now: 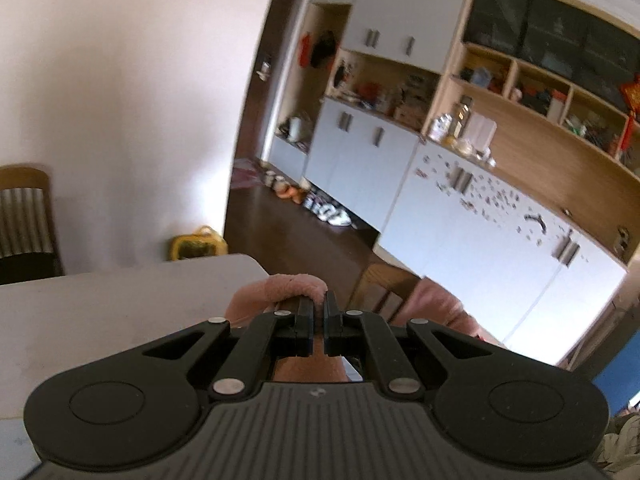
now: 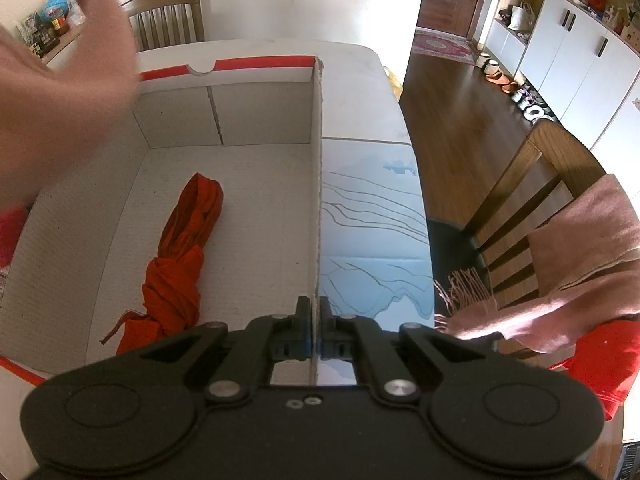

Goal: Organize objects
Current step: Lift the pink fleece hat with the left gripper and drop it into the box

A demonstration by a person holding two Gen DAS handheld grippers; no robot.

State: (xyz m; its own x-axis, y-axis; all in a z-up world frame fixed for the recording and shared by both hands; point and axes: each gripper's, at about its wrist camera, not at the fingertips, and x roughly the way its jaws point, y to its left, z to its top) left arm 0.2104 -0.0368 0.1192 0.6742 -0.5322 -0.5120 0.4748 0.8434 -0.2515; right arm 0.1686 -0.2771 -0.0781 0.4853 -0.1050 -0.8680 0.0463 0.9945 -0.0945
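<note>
Pink fuzzy cloth point(image 1: 296, 286), soft and scarf-like, pinched between the closed fingers of the left gripper point(image 1: 319, 304), bulging over the fingertips toward 11 o'clock and trailing away beneath the gripper body. In the right wrist view, blurred pink fabric point(image 2: 60, 92) filling the 10 o'clock corner, too smeared to tell more. Red knotted cloth point(image 2: 180, 264), twisted into a long roll, lying on the floor of the open white cardboard box with red-trimmed rim point(image 2: 260, 64), stretched from 7 o'clock toward the centre. Right gripper point(image 2: 315, 308) clamped on the box's upright right-hand wall point(image 2: 317, 180), one finger inside, one outside, thin cardboard edge squeezed between them. Just outside that wall, at 3 o'clock of it, glossy pale-blue flap printed with dark wavy lines point(image 2: 372, 220), flat on the white table point(image 2: 352, 80). Farther out at 4 o'clock, dusty-pink fringed scarf point(image 2: 568, 272) draped over the back of a brown wooden slatted chair point(image 2: 532, 184), red fabric point(image 2: 604, 360) below it. At 11 o'clock beyond the table, second wooden chair point(image 2: 168, 20) against the pale wall. Left wrist view: white table corner point(image 1: 120, 300) at 9 o'clock, white cupboards with wooden shelves point(image 1: 460, 200) from 1 to 3 o'clock.
</note>
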